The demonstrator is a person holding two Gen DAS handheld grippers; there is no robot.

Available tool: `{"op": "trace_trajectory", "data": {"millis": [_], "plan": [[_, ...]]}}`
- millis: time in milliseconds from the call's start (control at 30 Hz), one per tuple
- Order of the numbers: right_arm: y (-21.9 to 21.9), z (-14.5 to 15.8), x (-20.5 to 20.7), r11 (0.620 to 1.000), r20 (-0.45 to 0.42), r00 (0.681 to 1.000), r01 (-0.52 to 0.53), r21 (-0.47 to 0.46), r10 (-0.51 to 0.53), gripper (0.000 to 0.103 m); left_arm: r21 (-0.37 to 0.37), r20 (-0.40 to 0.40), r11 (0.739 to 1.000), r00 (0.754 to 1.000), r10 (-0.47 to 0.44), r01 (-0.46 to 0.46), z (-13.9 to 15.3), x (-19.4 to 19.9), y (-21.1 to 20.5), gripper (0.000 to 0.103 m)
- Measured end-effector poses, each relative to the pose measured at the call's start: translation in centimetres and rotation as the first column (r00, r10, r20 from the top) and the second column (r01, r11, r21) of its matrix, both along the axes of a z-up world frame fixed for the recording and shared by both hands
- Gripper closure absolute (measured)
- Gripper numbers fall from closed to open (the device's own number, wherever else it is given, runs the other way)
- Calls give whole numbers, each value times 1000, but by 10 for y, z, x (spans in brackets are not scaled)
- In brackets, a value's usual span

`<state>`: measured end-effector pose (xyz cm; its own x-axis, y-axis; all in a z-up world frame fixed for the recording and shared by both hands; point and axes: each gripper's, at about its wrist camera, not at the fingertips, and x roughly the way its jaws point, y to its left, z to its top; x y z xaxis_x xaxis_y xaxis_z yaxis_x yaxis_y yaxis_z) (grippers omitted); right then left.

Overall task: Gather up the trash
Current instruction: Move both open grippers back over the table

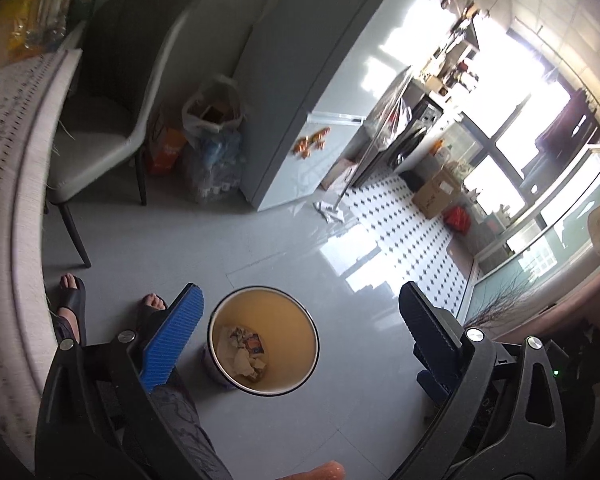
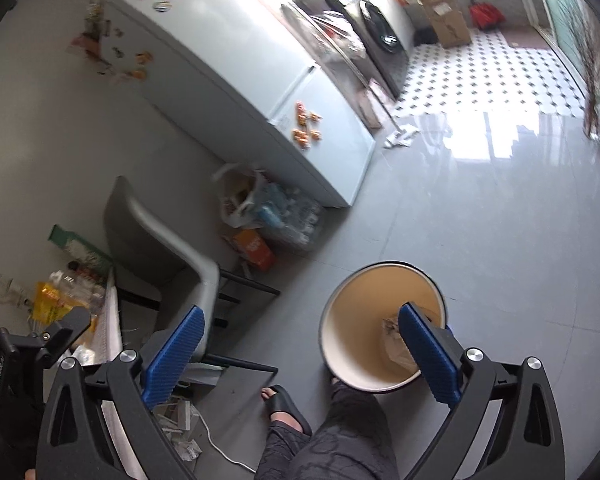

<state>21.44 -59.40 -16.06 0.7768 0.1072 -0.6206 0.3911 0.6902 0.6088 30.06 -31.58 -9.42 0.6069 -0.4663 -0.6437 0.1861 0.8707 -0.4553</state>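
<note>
Home kitchen: fridge (image 2: 236, 60), dining chair (image 1: 112, 92).

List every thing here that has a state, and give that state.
Bin: upright, no lid, crumpled trash at the bottom.
Left gripper: open, empty.
Right gripper: open, empty.
Chair: upright, seat empty.
White bag: open-topped, standing by the fridge.
Fridge: doors shut.

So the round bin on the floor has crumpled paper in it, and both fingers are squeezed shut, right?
Not quite. The bin does hold crumpled paper, but both grippers are open: left gripper in the left wrist view, right gripper in the right wrist view, nothing between the fingers.
</note>
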Motion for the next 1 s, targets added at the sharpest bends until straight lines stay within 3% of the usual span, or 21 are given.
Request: {"op": "trace_trajectory", "data": {"millis": [300, 567, 800, 1000], "plan": [[64, 51, -4, 992, 76, 990, -116, -55, 120, 8, 9, 69, 992, 990, 123, -124, 41, -32, 92, 6], [139, 83, 1, 963, 106, 960, -246, -107, 258, 8, 0, 88, 967, 963, 254, -255, 53, -61, 181, 6], [203, 99, 2, 926, 114, 925, -345, -151, 363, 8, 23, 88, 928, 926, 367, -371, 48, -95, 255, 6], [266, 97, 4, 876, 96, 877, -454, -164, 472, 8, 53, 61, 872, 873, 483, -486, 35, -123, 319, 6]]}}
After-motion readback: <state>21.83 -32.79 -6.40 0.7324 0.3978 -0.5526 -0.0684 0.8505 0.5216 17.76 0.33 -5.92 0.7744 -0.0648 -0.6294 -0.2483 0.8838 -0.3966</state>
